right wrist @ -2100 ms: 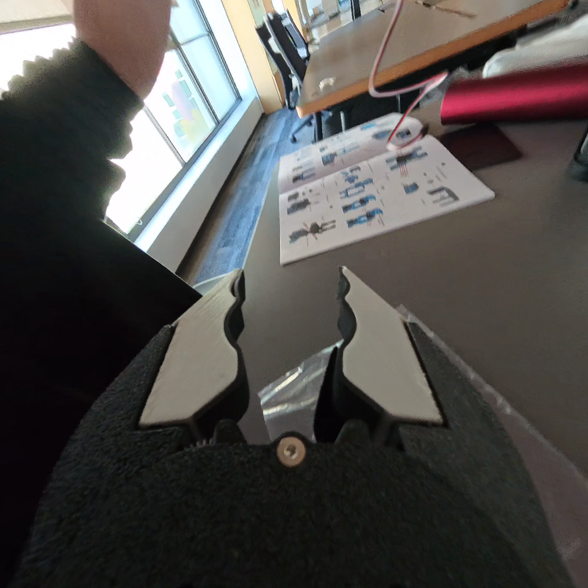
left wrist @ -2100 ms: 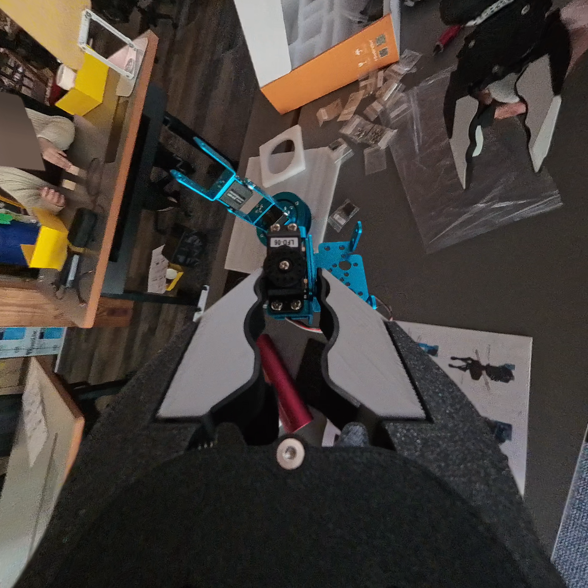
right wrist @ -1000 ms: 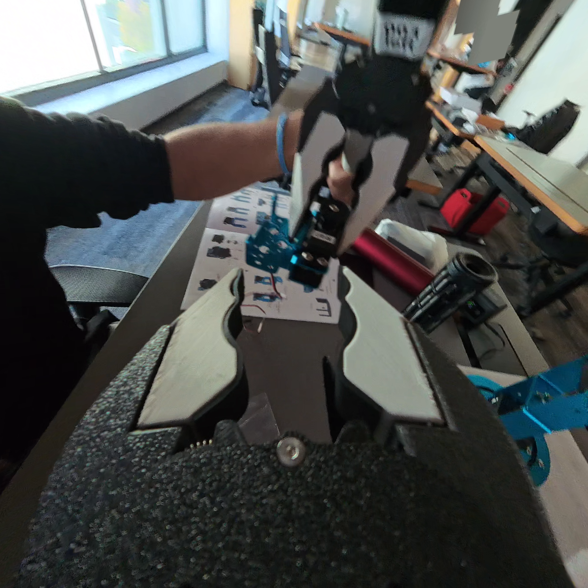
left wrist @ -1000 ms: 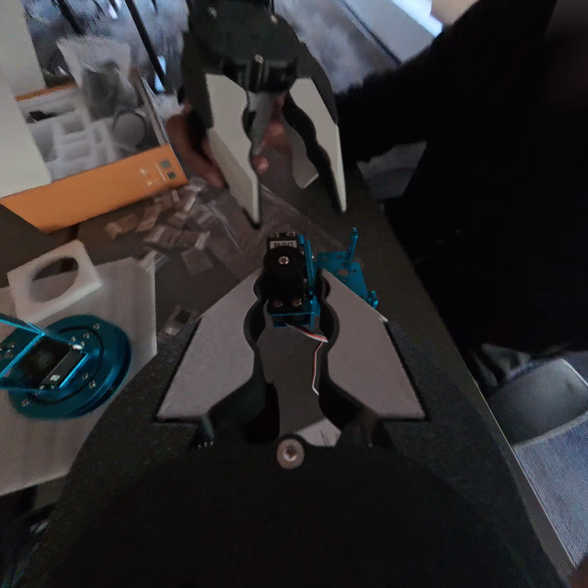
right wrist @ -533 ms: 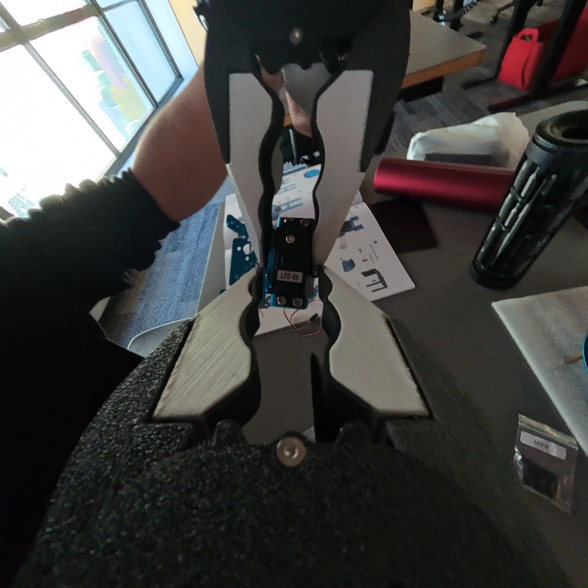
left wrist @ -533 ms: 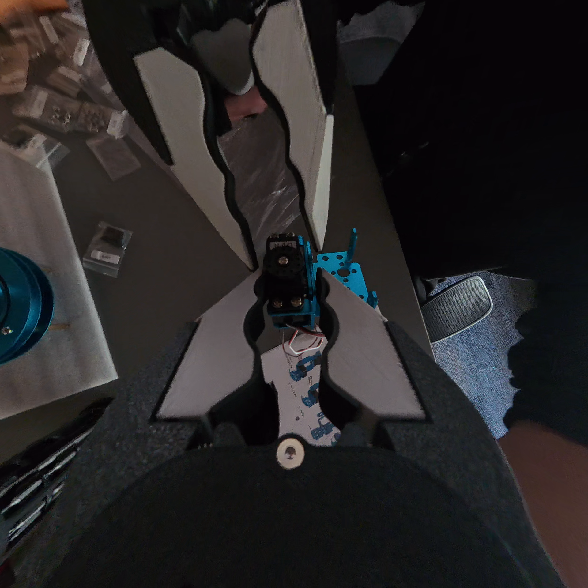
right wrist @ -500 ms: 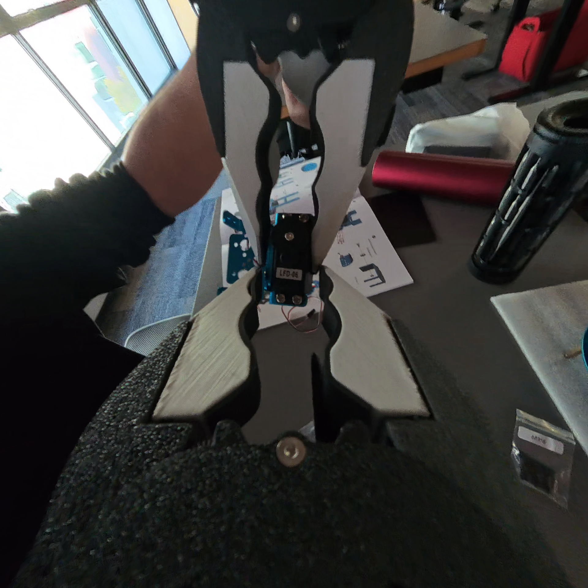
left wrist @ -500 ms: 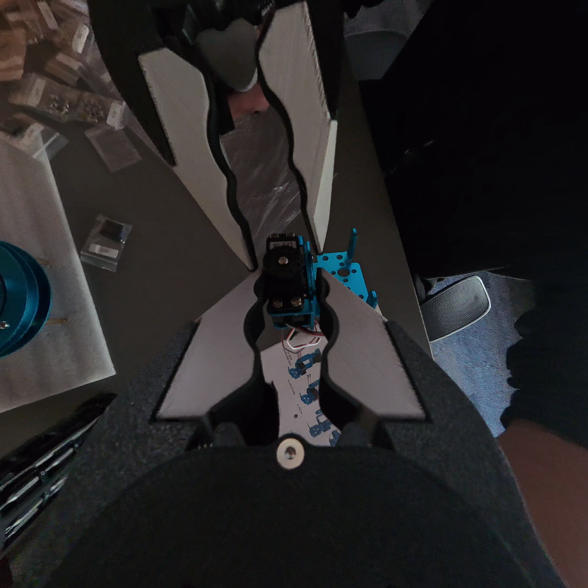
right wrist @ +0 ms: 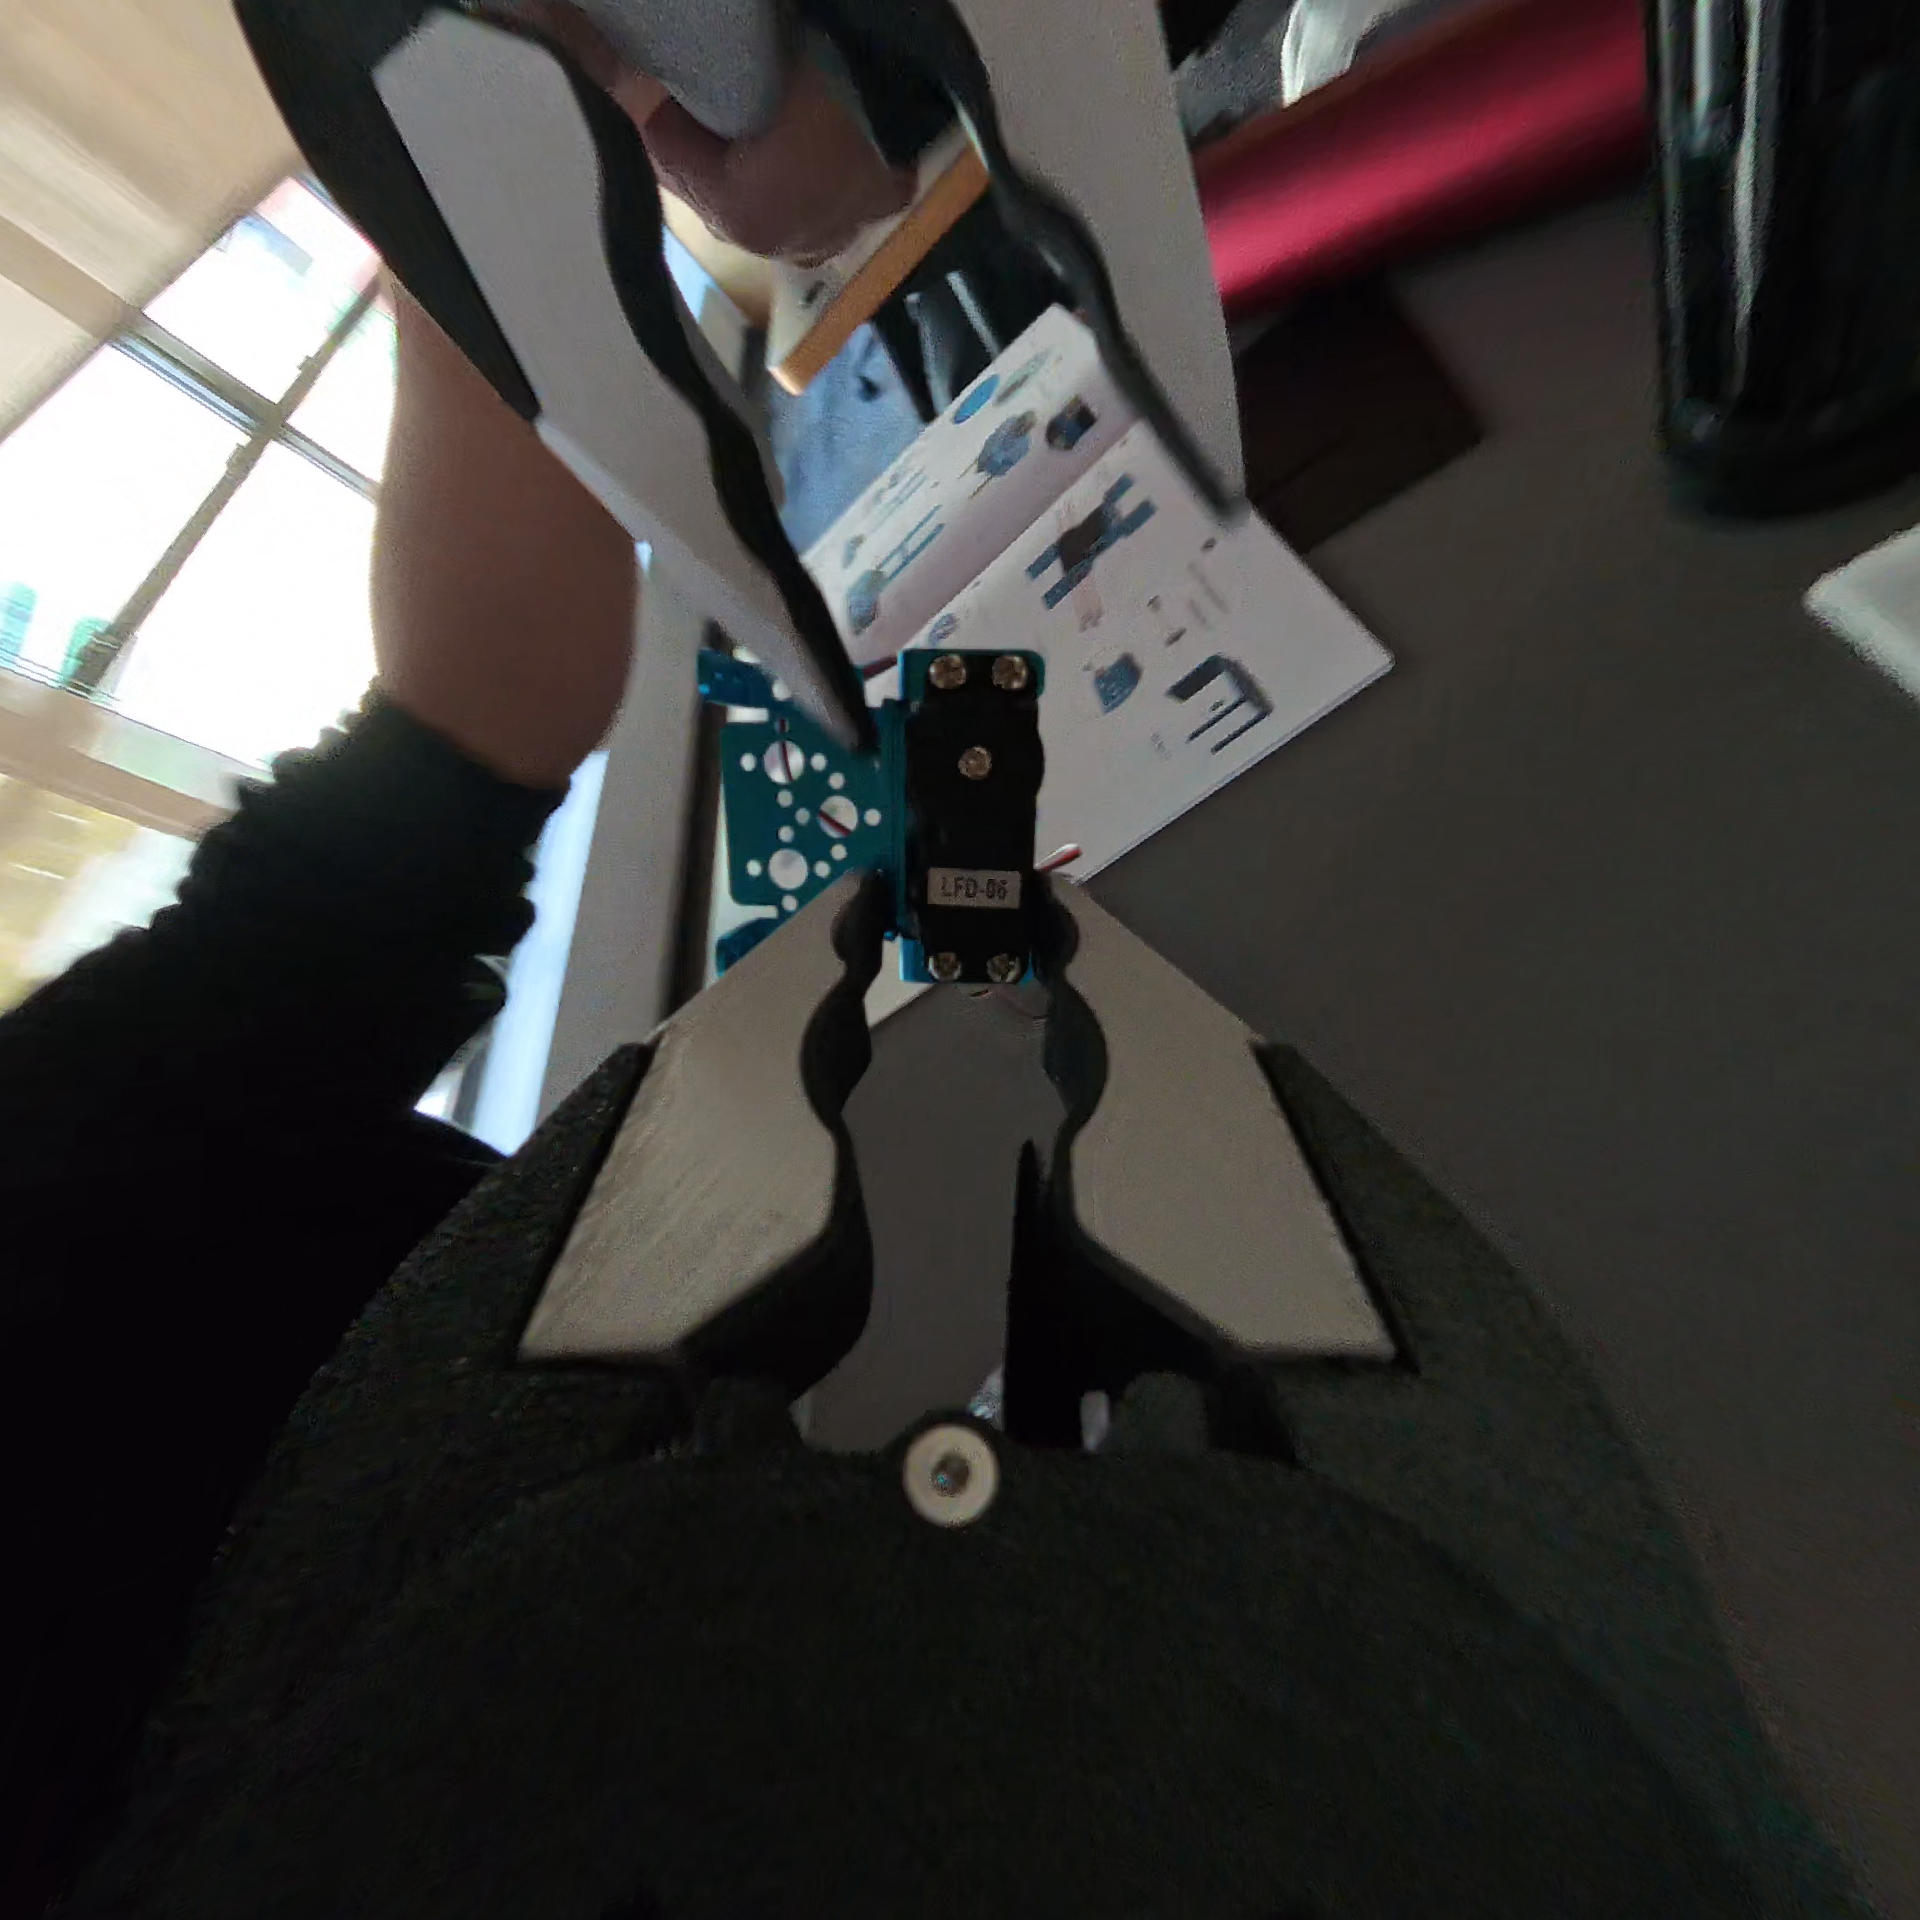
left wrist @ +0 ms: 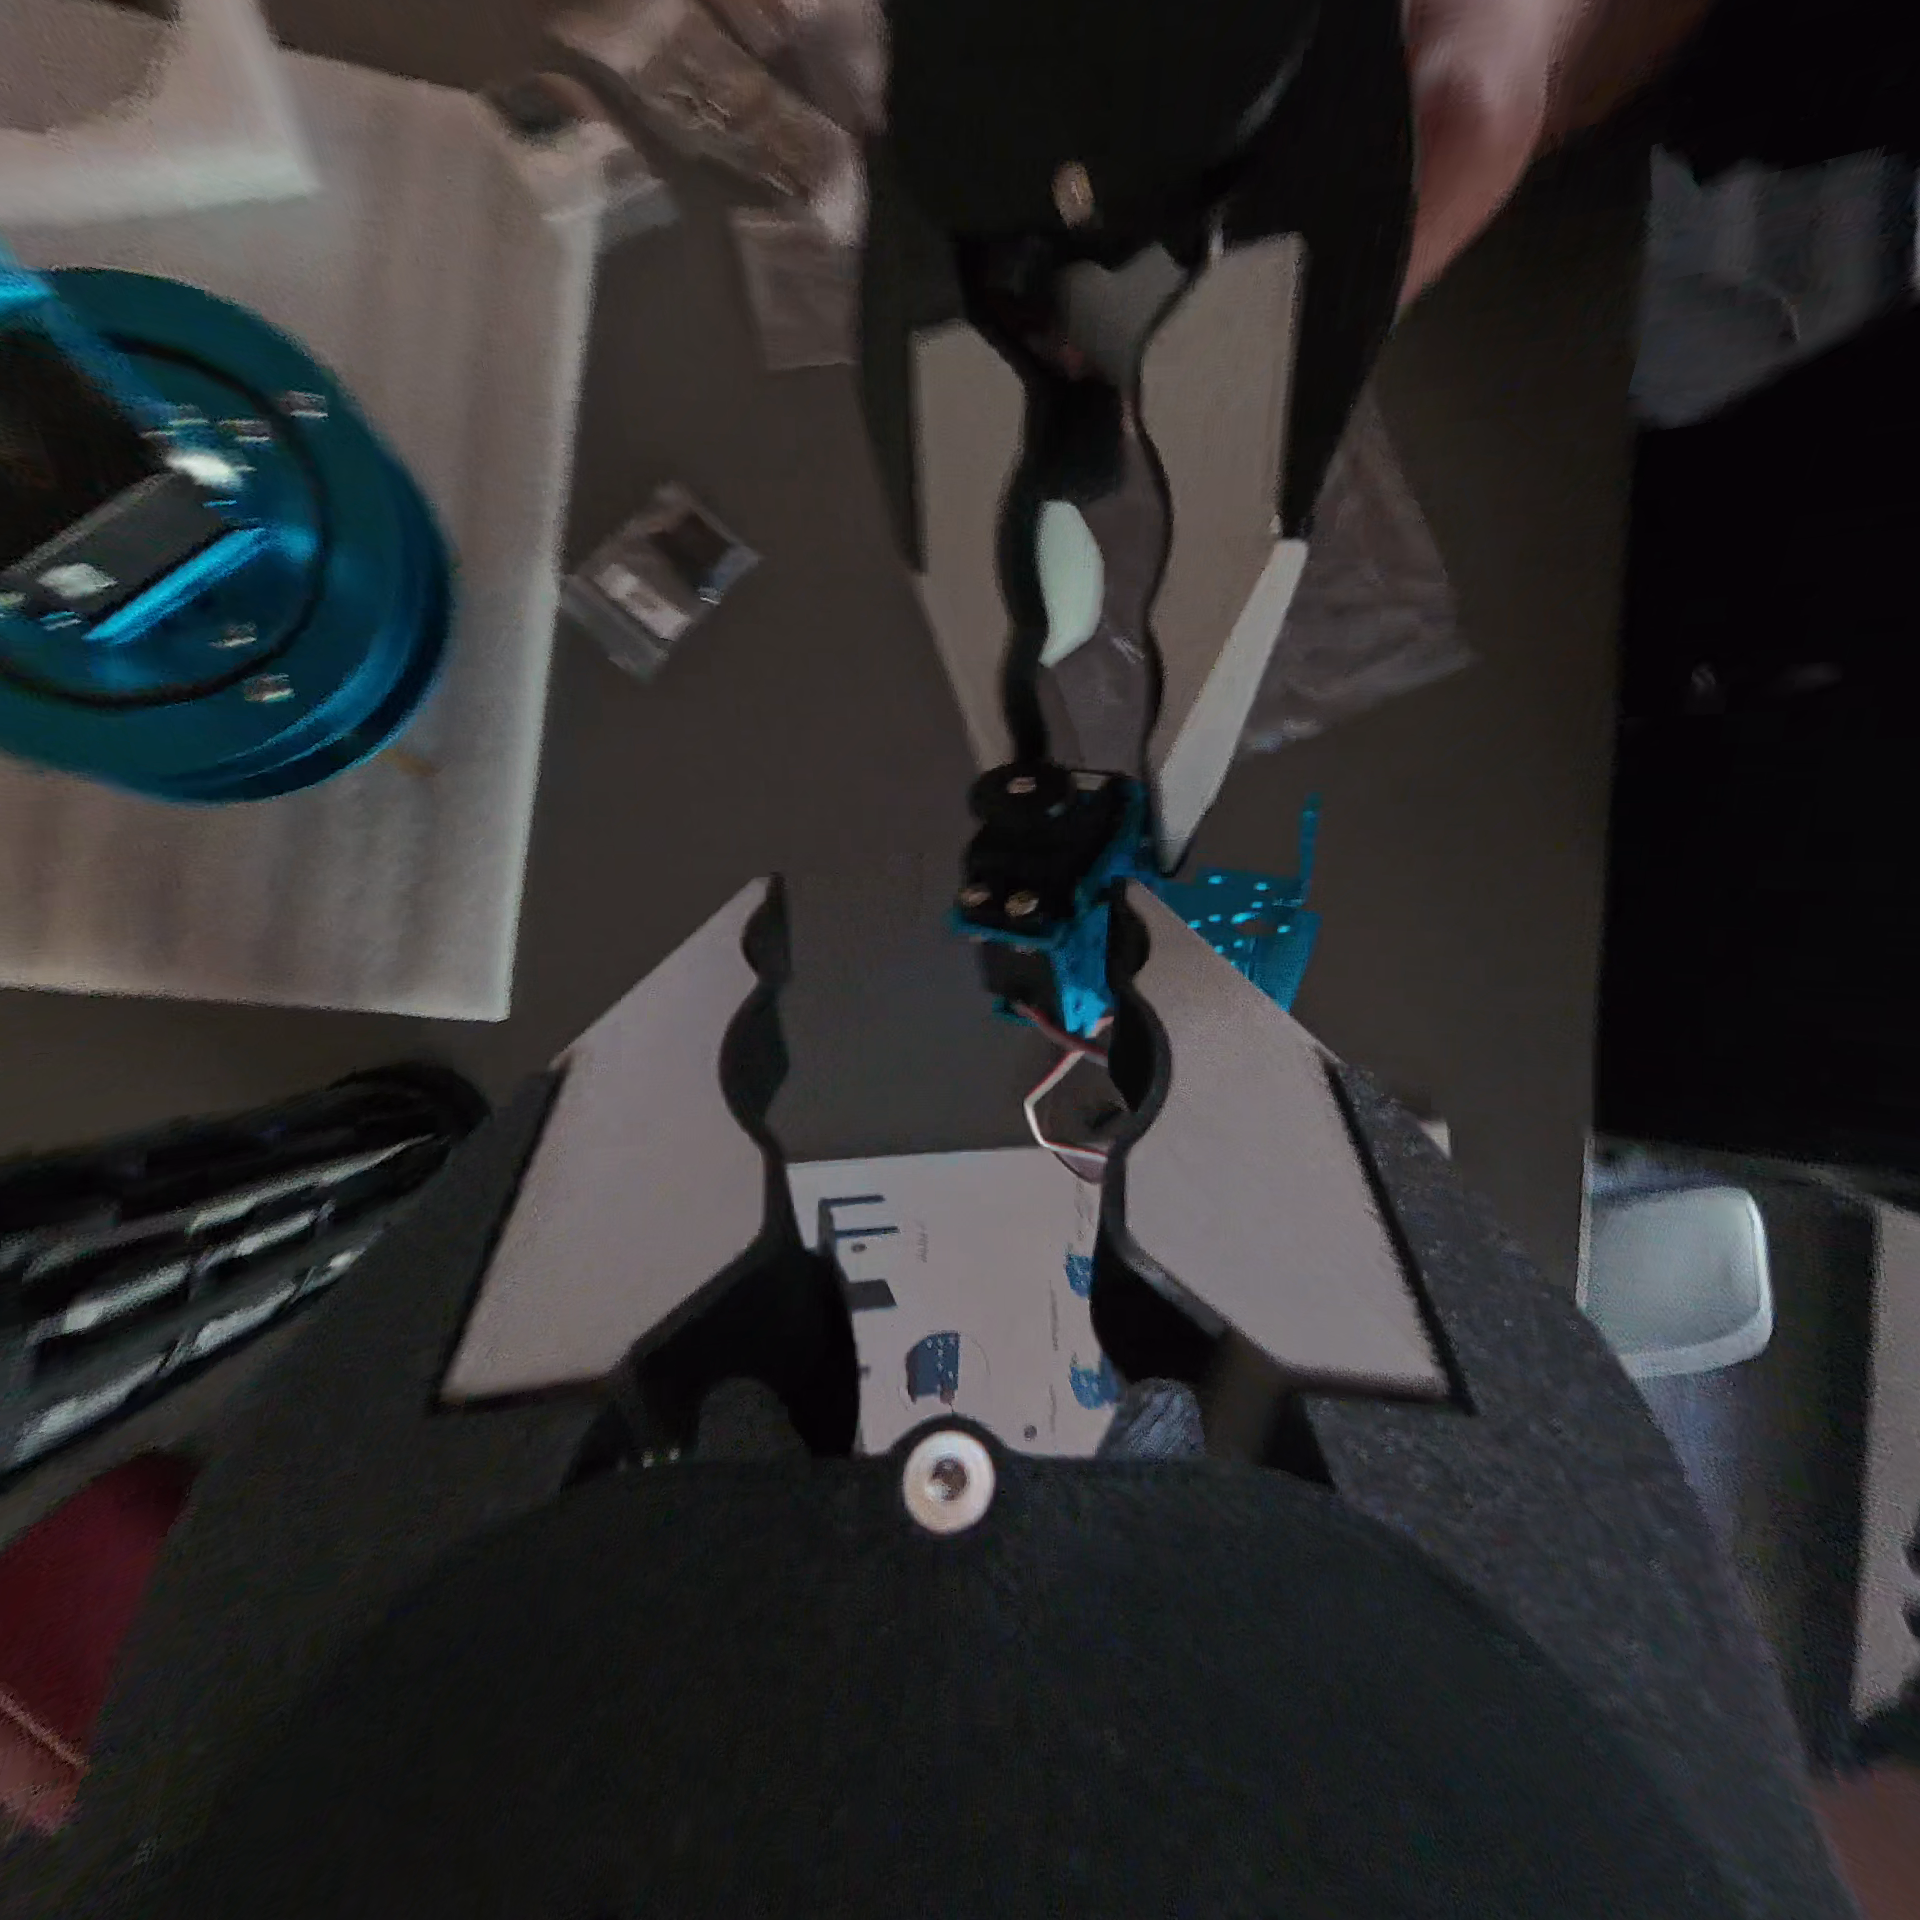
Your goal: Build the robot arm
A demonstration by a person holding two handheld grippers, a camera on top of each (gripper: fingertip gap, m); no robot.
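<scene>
While your right gripper (right wrist: 951, 914) pinches the black motor block (right wrist: 971, 821) at its tips | blue bracket (right wrist: 795, 821) juts left of the jaws | your left gripper (left wrist: 945, 935) stands wide, one tip touching | likely stiff, light, smooth-sided; hold flat sides, spare the wires (left wrist: 1060, 1091).

Black servo (right wrist: 971, 821) in blue metal frame, gold screws at both ends, white label near lower end; stood upright, pinched at labelled end by right gripper (right wrist: 956, 914). Carried perforated blue bracket (right wrist: 795, 821) bolted to one side, red-white wire (left wrist: 1060, 1101) trailing underneath. Sat beside one fingertip of spread left gripper (left wrist: 945, 914).
</scene>
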